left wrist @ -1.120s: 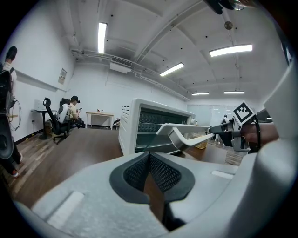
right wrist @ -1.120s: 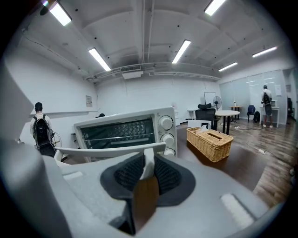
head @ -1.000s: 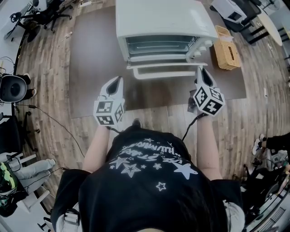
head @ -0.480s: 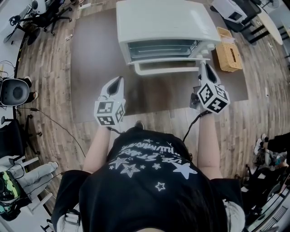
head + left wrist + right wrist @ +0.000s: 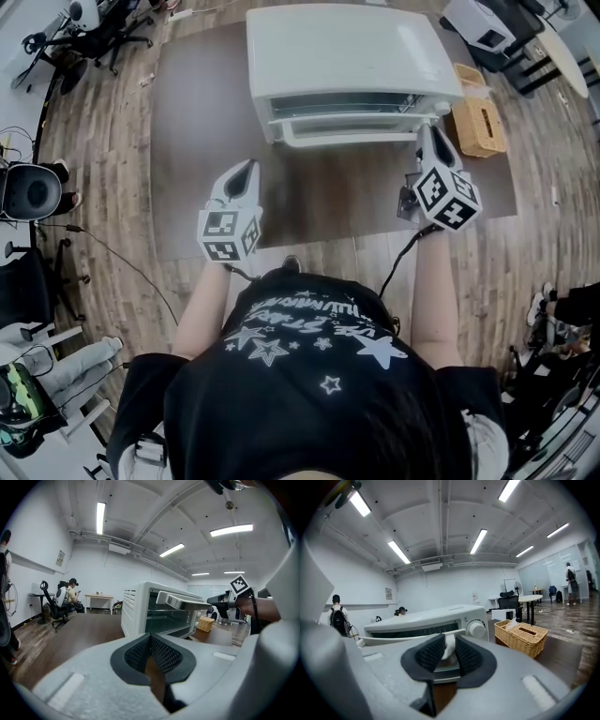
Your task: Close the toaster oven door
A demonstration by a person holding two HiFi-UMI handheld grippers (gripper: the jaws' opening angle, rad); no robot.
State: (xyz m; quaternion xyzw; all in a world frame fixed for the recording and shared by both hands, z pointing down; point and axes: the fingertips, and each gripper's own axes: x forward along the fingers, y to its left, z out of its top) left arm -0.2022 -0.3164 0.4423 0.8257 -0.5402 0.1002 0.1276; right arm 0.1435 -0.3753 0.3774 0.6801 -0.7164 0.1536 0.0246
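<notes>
Since a second ago the door [image 5: 342,120] of the toaster oven [image 5: 347,52] has swung up, nearly shut, on the brown mat [image 5: 319,202]. Left gripper [image 5: 246,171] hovers before it, fingers together on nothing; right gripper [image 5: 427,133] clamps the right end of the door handle [image 5: 356,138].

There is one oven [image 5: 352,47] with one handle [image 5: 347,139], one mat [image 5: 187,141] and one basket [image 5: 480,127]. Grippers number two: left gripper [image 5: 246,171], right gripper [image 5: 427,131].
</notes>
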